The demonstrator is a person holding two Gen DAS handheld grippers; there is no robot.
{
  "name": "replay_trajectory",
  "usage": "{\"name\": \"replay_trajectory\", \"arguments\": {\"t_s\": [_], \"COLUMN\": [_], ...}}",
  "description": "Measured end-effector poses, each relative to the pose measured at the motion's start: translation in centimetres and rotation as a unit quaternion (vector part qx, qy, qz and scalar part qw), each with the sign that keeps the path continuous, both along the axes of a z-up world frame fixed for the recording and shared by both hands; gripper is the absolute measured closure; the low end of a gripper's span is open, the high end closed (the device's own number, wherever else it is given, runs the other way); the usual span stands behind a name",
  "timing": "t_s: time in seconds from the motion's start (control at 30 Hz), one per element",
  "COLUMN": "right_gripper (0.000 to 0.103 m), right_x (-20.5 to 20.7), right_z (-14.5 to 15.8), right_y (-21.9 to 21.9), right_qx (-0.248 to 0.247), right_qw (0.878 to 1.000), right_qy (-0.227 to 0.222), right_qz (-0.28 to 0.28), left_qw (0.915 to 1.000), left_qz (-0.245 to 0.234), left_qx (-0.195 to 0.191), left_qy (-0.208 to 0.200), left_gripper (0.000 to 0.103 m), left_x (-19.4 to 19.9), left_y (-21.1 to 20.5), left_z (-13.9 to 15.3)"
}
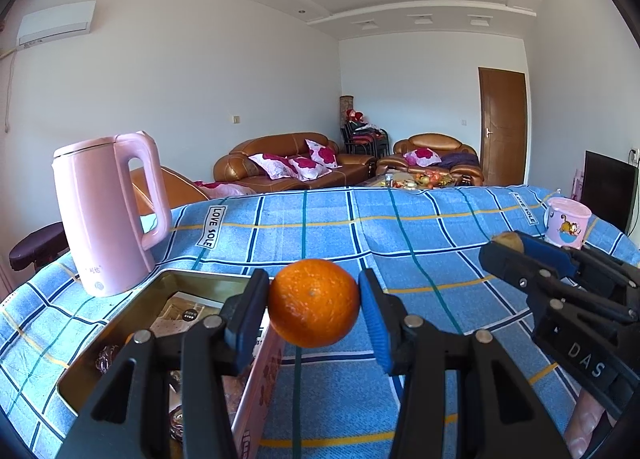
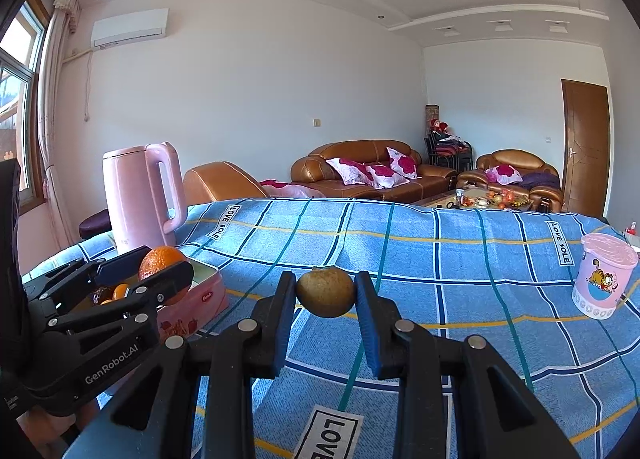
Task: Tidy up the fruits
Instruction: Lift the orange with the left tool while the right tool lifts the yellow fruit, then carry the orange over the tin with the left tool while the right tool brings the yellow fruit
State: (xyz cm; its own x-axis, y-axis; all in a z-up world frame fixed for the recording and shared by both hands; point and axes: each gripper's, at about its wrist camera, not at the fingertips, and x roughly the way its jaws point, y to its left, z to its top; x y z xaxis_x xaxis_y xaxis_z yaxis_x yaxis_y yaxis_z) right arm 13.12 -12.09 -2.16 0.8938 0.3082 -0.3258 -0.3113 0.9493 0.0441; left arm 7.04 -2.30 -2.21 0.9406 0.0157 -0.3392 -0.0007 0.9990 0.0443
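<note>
Two wrist views over a table w/ a blue plaid cloth (image 1: pixel 420 227) printed "LOVE SOLE", in a living room.

Left gripper (image 1: pixel 314 309): jaws clamped on an orange (image 1: pixel 313 302), blue pads pressing its left & right sides. The fruit is held off the cloth, at the right edge of an open pink tin (image 1: pixel 256 375) that sits on the table's left part. The tin is gold inside & holds small items: a paper packet, wrapped bits; details too dim to name. In the right wrist view the same tin (image 2: pixel 200 299) shows a few small orange pieces & a dark item inside, w/ the left gripper (image 2: pixel 166 277) & its orange (image 2: pixel 162 261) above the tin's near-left part.

Right gripper (image 2: pixel 326 293): jaws clamped on a small brownish-green round fruit (image 2: pixel 326 291), pads touching both sides, fruit held above the cloth, about mid-table. From the left wrist view the right gripper (image 1: pixel 508 245) comes in from the right, w/ only the top of that fruit (image 1: pixel 509 241) showing between its fingers. A bit of the person's hand (image 1: pixel 584 419) shows at the lower right, behind that gripper.

Other things on the table: a pink kettle (image 1: pixel 108 215), upright at the far left, just behind the tin; a pink cartoon-print cup (image 1: pixel 566 225) w/ a lid, upright near the right edge, well apart from both grippers.

Background: brown leather sofas (image 1: pixel 280 163) w/ pink flowered cushions, a low table w/ fruit, a brown door (image 1: pixel 502 127), a wall AC unit (image 1: pixel 56 23) & a window at left in the right wrist view.
</note>
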Motion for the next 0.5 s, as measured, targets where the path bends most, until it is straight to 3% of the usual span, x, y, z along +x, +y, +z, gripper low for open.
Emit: {"name": "replay_trajectory", "arguments": {"t_s": [0.5], "right_gripper": [0.071], "right_x": [-1.2], "right_z": [-0.1], "right_y": [3.6], "right_qx": [-0.01], "right_qw": [0.999], "right_qy": [0.009], "right_qz": [0.039], "left_qw": [0.9999], "left_qz": [0.004], "left_qx": [-0.015], "left_qy": [0.003], "left_gripper": [0.055], "left_x": [-2.2], "left_y": [1.9], "left_z": [0.0]}}
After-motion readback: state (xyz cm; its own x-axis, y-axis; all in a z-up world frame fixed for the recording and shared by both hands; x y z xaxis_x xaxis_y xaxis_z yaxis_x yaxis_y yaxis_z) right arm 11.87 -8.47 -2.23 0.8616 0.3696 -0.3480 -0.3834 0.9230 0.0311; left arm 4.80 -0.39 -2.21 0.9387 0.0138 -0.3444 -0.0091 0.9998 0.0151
